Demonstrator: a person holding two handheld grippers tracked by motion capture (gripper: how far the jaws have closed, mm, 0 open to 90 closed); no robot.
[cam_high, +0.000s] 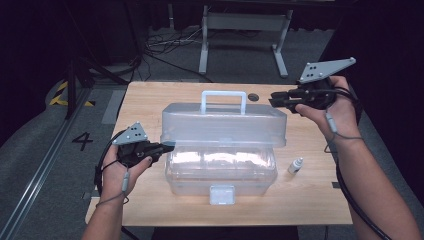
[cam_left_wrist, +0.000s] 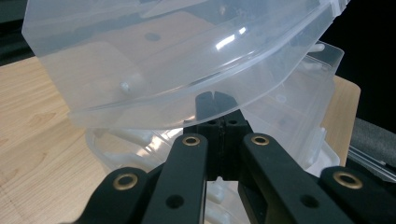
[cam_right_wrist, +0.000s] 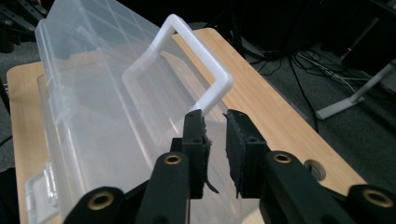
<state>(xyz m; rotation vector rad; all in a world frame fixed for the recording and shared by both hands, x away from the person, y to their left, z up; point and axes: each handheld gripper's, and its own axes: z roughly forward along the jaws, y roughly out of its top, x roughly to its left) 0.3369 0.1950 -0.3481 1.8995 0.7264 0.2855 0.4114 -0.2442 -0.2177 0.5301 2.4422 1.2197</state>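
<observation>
Closest in, at 7 o'clock, the left gripper (cam_high: 167, 147) was clamped on the lid (cam_high: 223, 123) rim of the mid-table box (cam_high: 220, 172). Steady lifting was advisable. At 2 o'clock, the right gripper (cam_high: 272, 101) was held slightly apart, empty, beside the handle (cam_high: 223, 100).

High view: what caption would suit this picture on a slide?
Left tongs prop up the clear box lid while right tongs hover beside its handle.

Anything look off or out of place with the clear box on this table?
Nothing looks damaged or spilled. The clear toolbox's lid is propped half open, its left edge pinched by the left tongs. The right tongs hang free beside the white handle. A small dropper bottle stands outside the box.
</observation>
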